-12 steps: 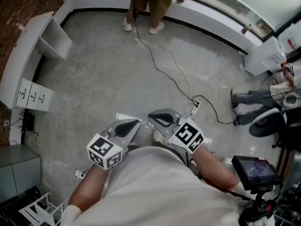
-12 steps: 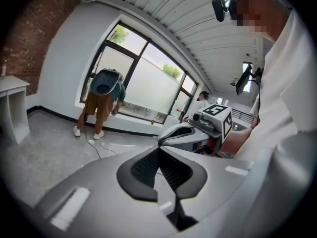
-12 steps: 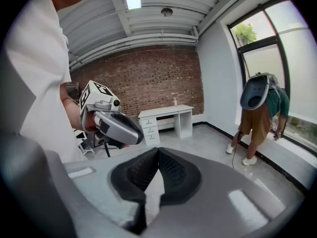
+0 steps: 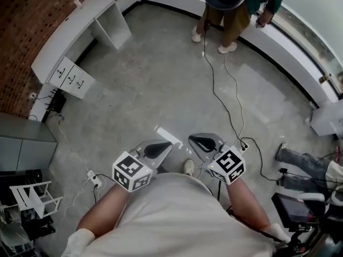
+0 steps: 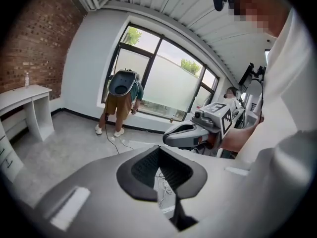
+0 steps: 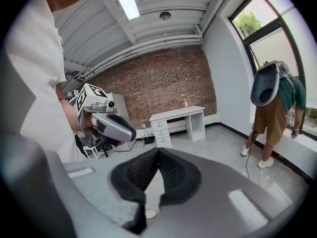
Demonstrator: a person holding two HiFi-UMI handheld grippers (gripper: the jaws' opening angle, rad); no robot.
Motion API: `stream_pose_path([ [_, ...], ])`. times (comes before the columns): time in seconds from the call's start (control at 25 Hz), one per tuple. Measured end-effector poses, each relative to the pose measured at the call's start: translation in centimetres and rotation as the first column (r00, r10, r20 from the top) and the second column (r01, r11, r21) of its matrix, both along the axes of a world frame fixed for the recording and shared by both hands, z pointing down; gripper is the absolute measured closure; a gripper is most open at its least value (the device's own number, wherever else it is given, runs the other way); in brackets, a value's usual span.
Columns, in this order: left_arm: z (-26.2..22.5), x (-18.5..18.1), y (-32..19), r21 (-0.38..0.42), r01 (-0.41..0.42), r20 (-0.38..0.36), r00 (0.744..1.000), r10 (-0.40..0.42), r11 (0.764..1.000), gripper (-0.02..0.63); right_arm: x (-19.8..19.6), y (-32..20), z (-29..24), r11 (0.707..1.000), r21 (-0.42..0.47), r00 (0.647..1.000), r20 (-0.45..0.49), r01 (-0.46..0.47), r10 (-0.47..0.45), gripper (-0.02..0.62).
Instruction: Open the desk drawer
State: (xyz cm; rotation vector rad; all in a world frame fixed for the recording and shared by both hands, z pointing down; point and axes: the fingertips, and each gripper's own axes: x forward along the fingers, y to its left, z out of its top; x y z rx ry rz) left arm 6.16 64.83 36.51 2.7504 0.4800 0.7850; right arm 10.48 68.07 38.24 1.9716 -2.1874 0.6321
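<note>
The white desk [image 4: 75, 28] stands against the brick wall at the upper left of the head view, its stack of drawers [image 4: 71, 78] shut. In the right gripper view the desk [image 6: 179, 117] and its drawers [image 6: 161, 131] are far off across the floor. My left gripper [image 4: 167, 145] and right gripper [image 4: 194, 140] are held side by side close to my body, far from the desk. Both are shut with nothing between the jaws, the left gripper [image 5: 159, 148] and right gripper [image 6: 158, 150] tips meeting in their own views.
A person [image 4: 229, 9] bends over the window ledge [image 4: 292, 44] at the top. Cables [image 4: 228, 92] trail across the concrete floor and a power strip [image 4: 95, 180] lies at my left. A grey cabinet [image 4: 21, 143] and white rack [image 4: 32, 199] stand at left; someone's legs [image 4: 297, 159] at right.
The head view has swung left: the desk, the person at the window and the floor have shifted right in the picture. Both grippers stay shut in front of my body.
</note>
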Motion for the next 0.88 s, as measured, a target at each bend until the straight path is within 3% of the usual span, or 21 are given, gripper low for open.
stream_pose_path([
  [0.2,-0.8,0.0,-3.3,-0.017,0.078,-0.028,0.997,-0.079,0.997,0.6,-0.3,-3.6,-0.3,0.996,-0.012,0.996,-0.001,0.089,-0.089,0.592],
  [0.4,-0.9,-0.4,-13.8,-0.073,0.248,-0.083,0.964,-0.254,0.966,0.6,-1.6,-14.2,-0.1,0.955,-0.059,0.956,-0.021,0.291,-0.293,0.592],
  [0.6,-2.1,-3.8,-27.2,-0.124,0.395,-0.115,0.906,-0.408,0.91,0.6,-5.3,-27.9,-2.4,0.898,-0.075,0.897,-0.06,0.433,-0.437,0.589],
  [0.88,-0.6,-8.4,-43.5,-0.172,0.575,-0.107,0.797,-0.595,0.8,0.6,-9.7,-45.7,-2.9,0.807,-0.058,0.804,-0.076,0.587,-0.59,0.538],
])
